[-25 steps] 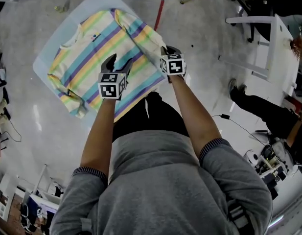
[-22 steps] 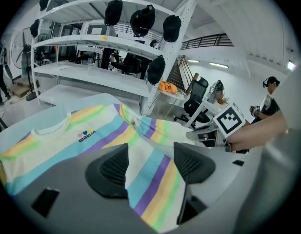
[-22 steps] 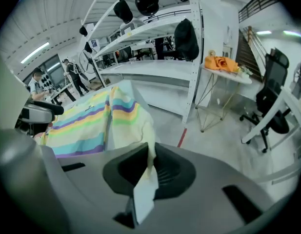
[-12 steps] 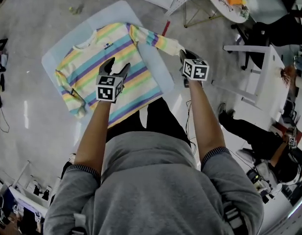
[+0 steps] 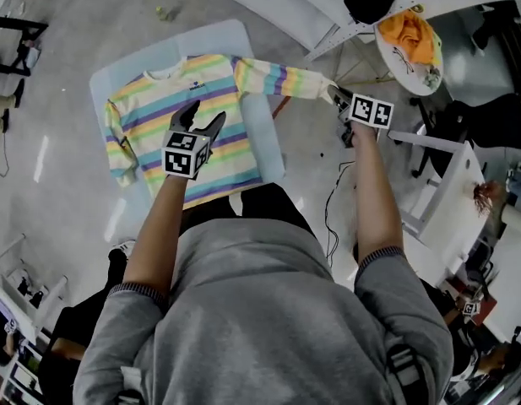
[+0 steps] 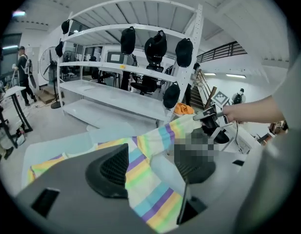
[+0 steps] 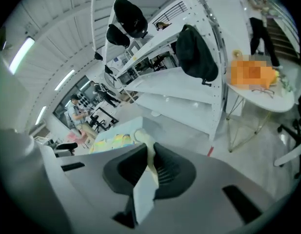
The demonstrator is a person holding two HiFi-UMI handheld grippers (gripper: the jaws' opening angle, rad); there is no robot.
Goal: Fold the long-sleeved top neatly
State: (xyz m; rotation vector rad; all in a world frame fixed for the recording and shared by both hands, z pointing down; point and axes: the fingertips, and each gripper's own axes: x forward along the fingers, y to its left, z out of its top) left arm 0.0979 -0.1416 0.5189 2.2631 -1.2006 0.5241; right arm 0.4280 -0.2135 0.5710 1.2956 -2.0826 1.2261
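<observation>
left of the left gripper (image 5: 203, 118), one sleeve (image 5: 116, 146) of the striped top (image 5: 159, 108) lies down along the garment's edge. the top is spread flat, chest up, on a pale blue mat (image 5: 243, 36) on the grey floor (image 5: 66, 226), with its collar on the side far from the person. the left gripper hangs above the top's body, near the hem, and its jaws stand wide apart. in the left gripper view the striped cloth shows in the gap between the pads (image 6: 113, 167), but neither pad presses on it. beyond that gripper's jaws, in the same view, a white rack (image 6: 130, 72) stands with black bags (image 6: 155, 45) hung on it.

to the right of the left gripper, the other sleeve (image 5: 281, 78) is lifted off the mat and stretched out sideways from the shoulder across to the right gripper (image 5: 338, 94). that gripper is well apart from the left one and out past the mat's edge. its jaws are pressed together on the sleeve's pale cuff (image 7: 149, 167); the right gripper view shows the cloth pinched thin between the two pads, with a flap hanging out on the near side.

further right, beyond the right gripper, stands a round white table (image 5: 429, 66) with an orange cloth (image 5: 409, 36) lying on it.
</observation>
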